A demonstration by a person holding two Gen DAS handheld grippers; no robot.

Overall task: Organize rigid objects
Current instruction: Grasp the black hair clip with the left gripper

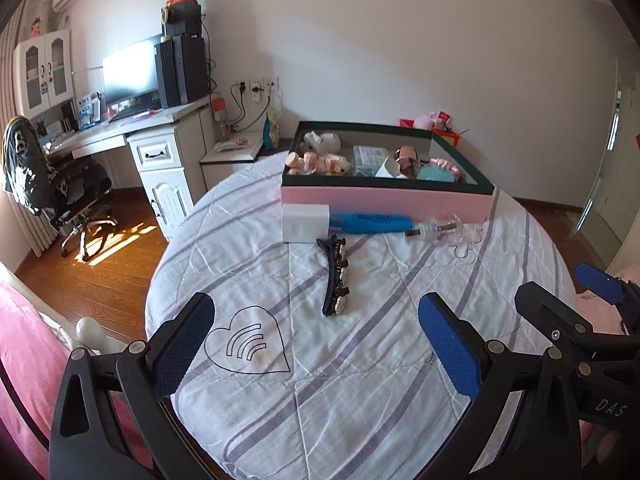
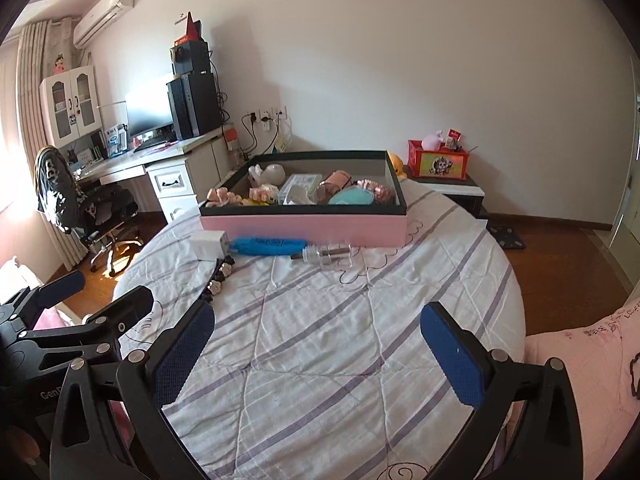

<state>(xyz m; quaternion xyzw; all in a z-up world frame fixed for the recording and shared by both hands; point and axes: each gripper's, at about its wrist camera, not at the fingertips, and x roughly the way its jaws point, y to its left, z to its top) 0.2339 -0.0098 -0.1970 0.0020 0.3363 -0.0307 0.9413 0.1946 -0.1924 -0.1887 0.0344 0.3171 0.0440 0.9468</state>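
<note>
A pink box [image 1: 384,202] with a dark rim sits at the far side of the round bed [image 1: 360,360]; it holds several small items. In front of it lie a white charger block [image 1: 305,223], a blue tool [image 1: 370,222], a clear glass piece [image 1: 454,231] and a black hair clip [image 1: 336,280]. My left gripper [image 1: 316,344] is open and empty, near the bed's front, short of the clip. My right gripper [image 2: 318,344] is open and empty. The right wrist view shows the box [image 2: 304,229], charger [image 2: 208,245], blue tool [image 2: 268,246], glass piece [image 2: 332,258] and clip [image 2: 218,278].
A white desk [image 1: 132,128] with monitor and an office chair [image 1: 52,176] stand left on the wood floor. A low side table carries a red box [image 2: 436,162] at the right. A pink pillow [image 2: 580,360] lies at the right edge.
</note>
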